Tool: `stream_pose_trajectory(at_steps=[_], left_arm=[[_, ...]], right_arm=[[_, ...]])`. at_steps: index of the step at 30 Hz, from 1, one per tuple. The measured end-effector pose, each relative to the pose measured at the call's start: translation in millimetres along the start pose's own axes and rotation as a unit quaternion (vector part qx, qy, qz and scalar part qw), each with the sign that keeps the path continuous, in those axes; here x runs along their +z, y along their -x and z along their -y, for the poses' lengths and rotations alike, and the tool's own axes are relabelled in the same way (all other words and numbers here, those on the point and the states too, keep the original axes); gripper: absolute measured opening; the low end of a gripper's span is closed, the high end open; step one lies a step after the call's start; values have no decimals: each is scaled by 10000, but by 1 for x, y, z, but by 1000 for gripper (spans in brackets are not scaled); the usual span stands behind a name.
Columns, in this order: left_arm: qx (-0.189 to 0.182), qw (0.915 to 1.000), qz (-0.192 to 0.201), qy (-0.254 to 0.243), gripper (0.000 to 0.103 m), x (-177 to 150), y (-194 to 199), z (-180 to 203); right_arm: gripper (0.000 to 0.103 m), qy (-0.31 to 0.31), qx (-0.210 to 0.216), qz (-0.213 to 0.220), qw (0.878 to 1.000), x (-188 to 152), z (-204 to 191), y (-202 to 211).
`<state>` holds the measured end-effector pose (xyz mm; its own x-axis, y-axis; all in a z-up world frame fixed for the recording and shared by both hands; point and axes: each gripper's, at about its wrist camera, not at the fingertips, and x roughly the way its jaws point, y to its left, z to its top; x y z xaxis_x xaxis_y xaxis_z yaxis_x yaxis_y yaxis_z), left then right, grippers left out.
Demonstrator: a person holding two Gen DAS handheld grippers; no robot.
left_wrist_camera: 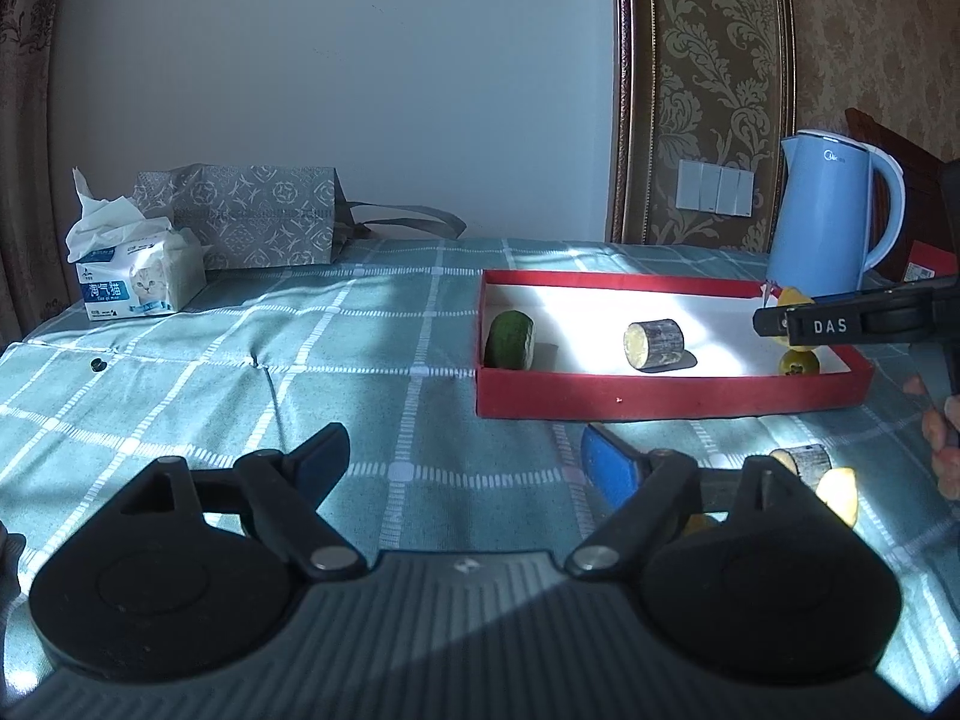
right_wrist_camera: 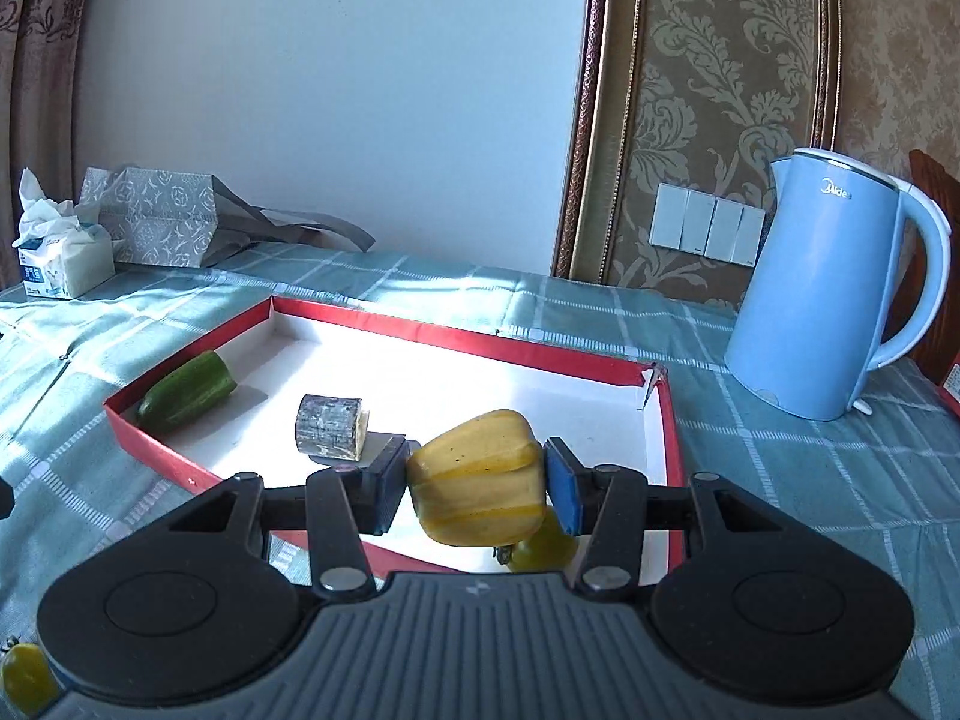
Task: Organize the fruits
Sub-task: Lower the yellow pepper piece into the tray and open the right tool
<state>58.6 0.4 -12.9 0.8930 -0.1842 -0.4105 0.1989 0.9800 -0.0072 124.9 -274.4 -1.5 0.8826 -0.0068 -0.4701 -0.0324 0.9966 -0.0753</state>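
Note:
A red tray point(right_wrist_camera: 456, 341) with a white floor holds a green cucumber piece point(right_wrist_camera: 187, 389), a dark sugarcane-like stub point(right_wrist_camera: 329, 426) and a small yellow-green fruit point(right_wrist_camera: 540, 547). My right gripper point(right_wrist_camera: 477, 480) is shut on a yellow pepper piece point(right_wrist_camera: 480, 480) and holds it over the tray's near right part. In the left wrist view the tray point(left_wrist_camera: 660, 397) lies ahead to the right, with the cucumber piece point(left_wrist_camera: 510, 339) and stub point(left_wrist_camera: 655, 345) inside. My left gripper point(left_wrist_camera: 465, 459) is open and empty above the cloth, in front of the tray. The right gripper point(left_wrist_camera: 852, 324) shows at the tray's right end.
A blue kettle point(right_wrist_camera: 828, 288) stands right of the tray. A tissue pack point(left_wrist_camera: 135, 276) and a grey bag point(left_wrist_camera: 252, 216) sit at the back left. Another stub point(left_wrist_camera: 801, 462) and a yellow piece point(left_wrist_camera: 840, 492) lie on the checked cloth near my left gripper's right finger. A yellow fruit point(right_wrist_camera: 24, 675) lies bottom left.

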Motion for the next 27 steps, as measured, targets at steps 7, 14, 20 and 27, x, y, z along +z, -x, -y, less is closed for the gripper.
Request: stream_pose_trajectory(at_steps=[7,14,20,27], left_arm=[[-109,9999,-76,76,83,1,-3,-2],[-142,9998,-117,87,83,1,-5,-2],[-136,9997,-158,84,83,1,-7,-2],[-104,9998,-177,55,83,0,-8,-2]], right_arm=[[48,-108,43,-438,9990,4,1,-49],[48,-103,-26,-621,9980,0,-6,-69],[48,-272,-26,-580,9979,-3,-3,-70],[59,-516,29,-75,9986,-5,5,-39]])
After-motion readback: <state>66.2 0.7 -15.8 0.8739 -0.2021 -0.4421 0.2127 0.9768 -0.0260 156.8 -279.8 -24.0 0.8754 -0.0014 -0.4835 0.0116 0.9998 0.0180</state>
